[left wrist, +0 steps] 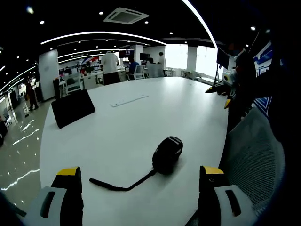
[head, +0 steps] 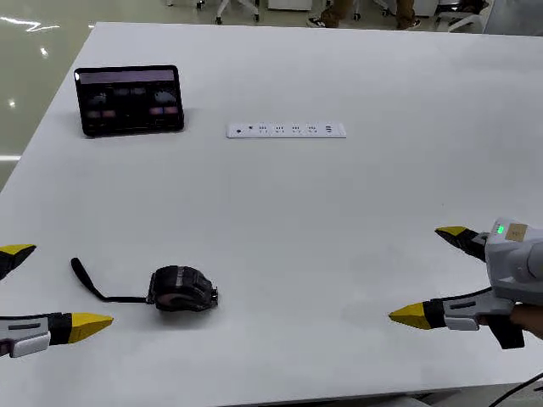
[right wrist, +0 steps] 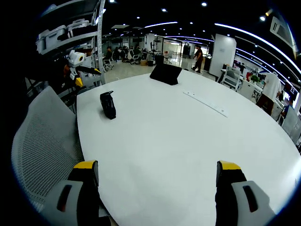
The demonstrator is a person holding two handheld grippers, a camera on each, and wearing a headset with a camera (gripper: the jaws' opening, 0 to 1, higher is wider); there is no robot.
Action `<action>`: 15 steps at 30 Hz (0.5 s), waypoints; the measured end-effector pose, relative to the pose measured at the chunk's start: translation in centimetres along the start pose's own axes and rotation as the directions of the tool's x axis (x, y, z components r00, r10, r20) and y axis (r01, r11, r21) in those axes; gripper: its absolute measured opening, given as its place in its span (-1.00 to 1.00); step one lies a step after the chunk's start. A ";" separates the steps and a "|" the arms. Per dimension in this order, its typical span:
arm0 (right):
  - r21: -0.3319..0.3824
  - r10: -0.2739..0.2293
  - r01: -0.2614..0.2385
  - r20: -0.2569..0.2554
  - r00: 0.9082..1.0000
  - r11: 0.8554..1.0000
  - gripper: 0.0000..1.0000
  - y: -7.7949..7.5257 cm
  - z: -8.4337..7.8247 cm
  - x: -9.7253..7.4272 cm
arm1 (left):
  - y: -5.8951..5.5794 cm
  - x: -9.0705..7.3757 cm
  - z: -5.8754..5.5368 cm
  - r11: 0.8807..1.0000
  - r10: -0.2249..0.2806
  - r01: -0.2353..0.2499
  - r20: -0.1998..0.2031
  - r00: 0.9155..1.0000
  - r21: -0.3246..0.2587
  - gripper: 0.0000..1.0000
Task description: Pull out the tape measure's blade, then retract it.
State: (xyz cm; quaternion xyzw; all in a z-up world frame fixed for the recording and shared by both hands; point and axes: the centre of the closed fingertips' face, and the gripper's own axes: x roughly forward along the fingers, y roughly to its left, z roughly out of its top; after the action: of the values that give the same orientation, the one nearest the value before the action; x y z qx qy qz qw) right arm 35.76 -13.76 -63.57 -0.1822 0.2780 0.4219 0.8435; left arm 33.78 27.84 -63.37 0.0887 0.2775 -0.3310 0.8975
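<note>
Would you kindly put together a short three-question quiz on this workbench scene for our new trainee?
1. Which is nearer the tape measure: A, the left gripper, or B, the right gripper?
2. True or false: the tape measure is clamped in a gripper.
3. Fill in: both grippers' fingers stand ___.
Key: 1 A; 2 false, it lies free on the table; 3 open.

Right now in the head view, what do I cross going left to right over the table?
Left gripper → tape measure → power strip → right gripper.
</note>
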 end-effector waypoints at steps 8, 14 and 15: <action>-0.063 0.072 -0.071 0.017 0.997 0.996 1.00 1.8 3.1 3.1 | -1.7 2.0 0.1 0.994 -0.102 0.104 -0.052 0.993 0.031 1.00; -0.108 0.138 -0.134 0.026 0.990 0.985 1.00 3.7 4.6 5.5 | -2.8 3.6 1.0 0.982 -0.171 0.175 -0.062 0.983 0.070 1.00; -0.111 0.146 -0.142 0.028 0.989 0.984 1.00 4.0 4.8 5.8 | -3.0 3.7 1.0 0.980 -0.177 0.182 -0.066 0.982 0.082 1.00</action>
State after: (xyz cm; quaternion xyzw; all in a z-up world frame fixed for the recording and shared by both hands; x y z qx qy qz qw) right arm 36.88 -5.34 -63.72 -0.1997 0.2521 0.4996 0.8044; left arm 34.66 23.17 -64.52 0.1124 0.2955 -0.4198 0.8508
